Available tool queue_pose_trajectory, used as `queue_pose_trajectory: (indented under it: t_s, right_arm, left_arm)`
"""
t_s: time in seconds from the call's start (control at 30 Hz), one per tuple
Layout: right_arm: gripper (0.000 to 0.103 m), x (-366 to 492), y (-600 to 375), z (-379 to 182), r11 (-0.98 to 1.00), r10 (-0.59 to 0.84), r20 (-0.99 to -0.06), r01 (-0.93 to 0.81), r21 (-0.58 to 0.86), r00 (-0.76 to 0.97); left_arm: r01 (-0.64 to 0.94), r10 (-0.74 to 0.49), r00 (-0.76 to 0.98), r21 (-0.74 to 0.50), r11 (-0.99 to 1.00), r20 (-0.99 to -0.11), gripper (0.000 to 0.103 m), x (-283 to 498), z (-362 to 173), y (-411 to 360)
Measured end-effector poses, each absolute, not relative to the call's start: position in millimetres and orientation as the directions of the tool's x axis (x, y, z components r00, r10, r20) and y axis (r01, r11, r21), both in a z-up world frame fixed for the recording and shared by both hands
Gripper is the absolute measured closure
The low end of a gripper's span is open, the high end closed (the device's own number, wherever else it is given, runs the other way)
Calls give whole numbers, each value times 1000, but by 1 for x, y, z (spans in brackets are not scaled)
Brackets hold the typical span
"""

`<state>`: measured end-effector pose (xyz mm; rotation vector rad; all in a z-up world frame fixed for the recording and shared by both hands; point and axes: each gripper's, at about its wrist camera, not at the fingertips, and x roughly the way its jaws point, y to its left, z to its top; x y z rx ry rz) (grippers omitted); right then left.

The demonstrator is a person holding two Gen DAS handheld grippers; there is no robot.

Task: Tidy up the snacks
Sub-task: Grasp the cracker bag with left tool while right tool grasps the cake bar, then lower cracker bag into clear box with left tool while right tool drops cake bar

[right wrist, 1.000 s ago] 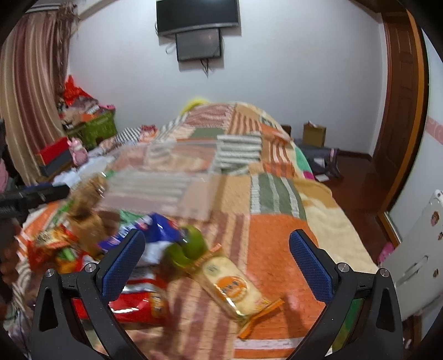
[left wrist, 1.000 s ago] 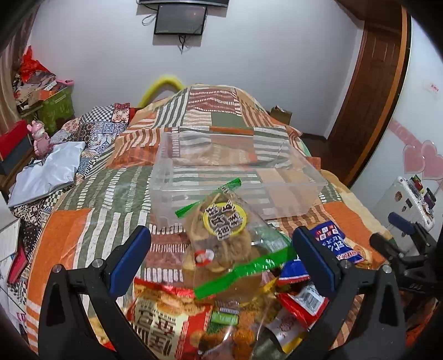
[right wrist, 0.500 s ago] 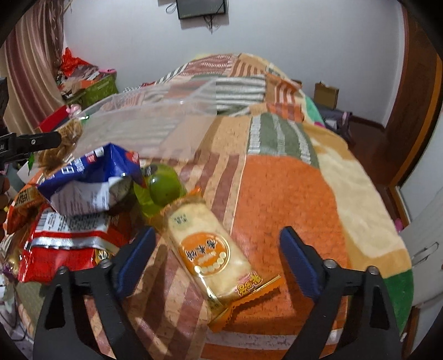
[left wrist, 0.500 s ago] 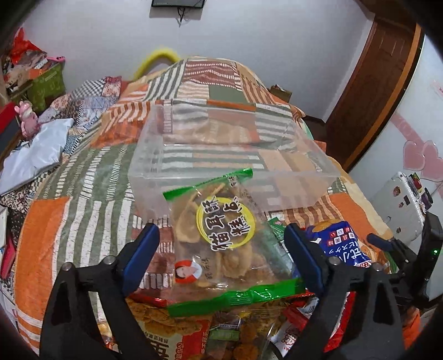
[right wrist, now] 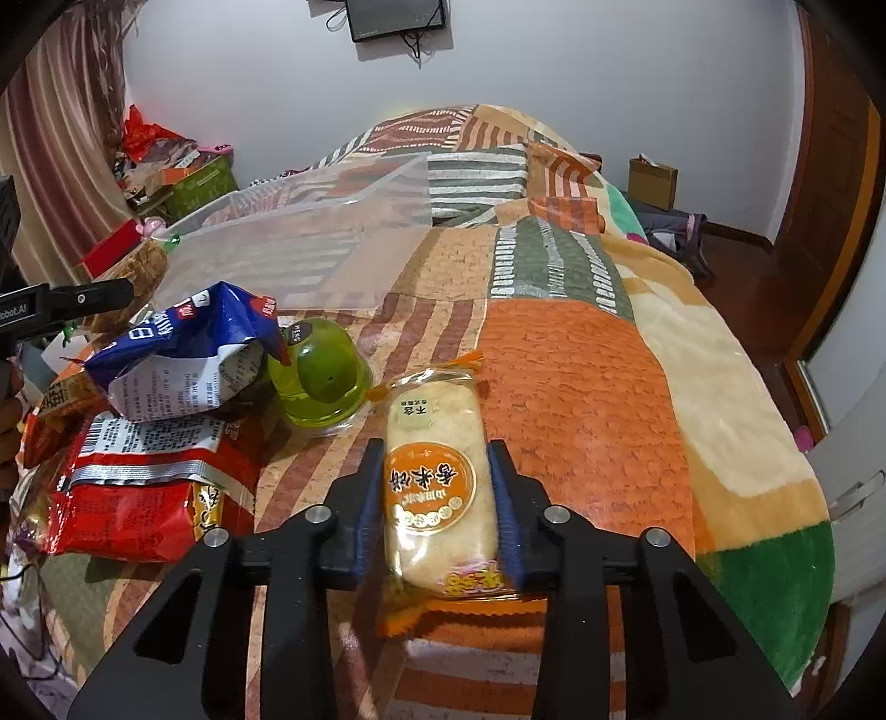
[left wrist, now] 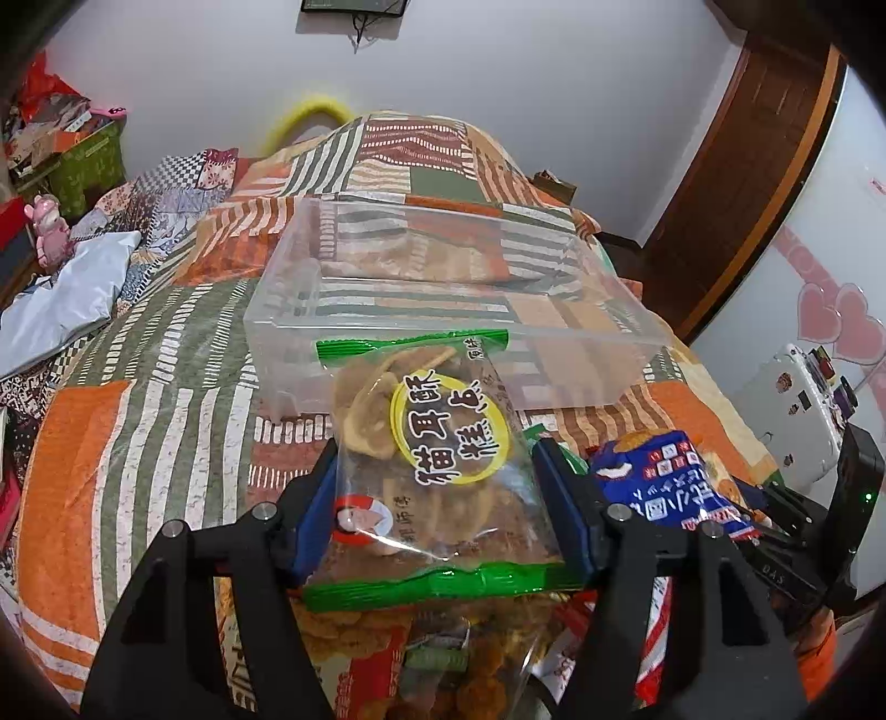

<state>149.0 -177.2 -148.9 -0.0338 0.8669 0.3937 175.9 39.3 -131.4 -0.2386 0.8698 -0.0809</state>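
A patchwork bedspread [left wrist: 166,421] of orange, green and striped panels was spread over the bed. A dark screen [right wrist: 396,19] was mounted on the white wall beyond it, a wooden door [left wrist: 736,183] was seen to its right, and a pink toy figure [left wrist: 49,224] to its left.

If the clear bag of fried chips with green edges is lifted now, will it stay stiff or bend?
The chip bag will probably sag: its film is thin and wrinkled between the closing pads of the left hand-held gripper. It looks light for its size. The chips seem brittle, so a hard squeeze may break them.
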Motion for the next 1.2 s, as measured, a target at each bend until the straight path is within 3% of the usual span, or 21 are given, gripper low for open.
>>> queue_pose_trajectory:
  t_s: [0.43, 0.93, 1.2]
  right_arm:
    - [71, 148, -171, -105, 924, 356, -655, -359, 136, 667]
    - [71, 190, -130, -51, 898, 428, -519, -411, 155, 740]
    - [71, 219, -113, -39, 889, 446, -500, -430, 154, 743]
  left_arm:
    - [-10, -172, 684, -245, 969, -709, 49, 149, -113, 42]
    - [11, -157, 764, -232, 973, -625, 50, 154, -67, 52]
    - [-5, -112, 788, -188, 982, -605, 50, 186, -50, 62]
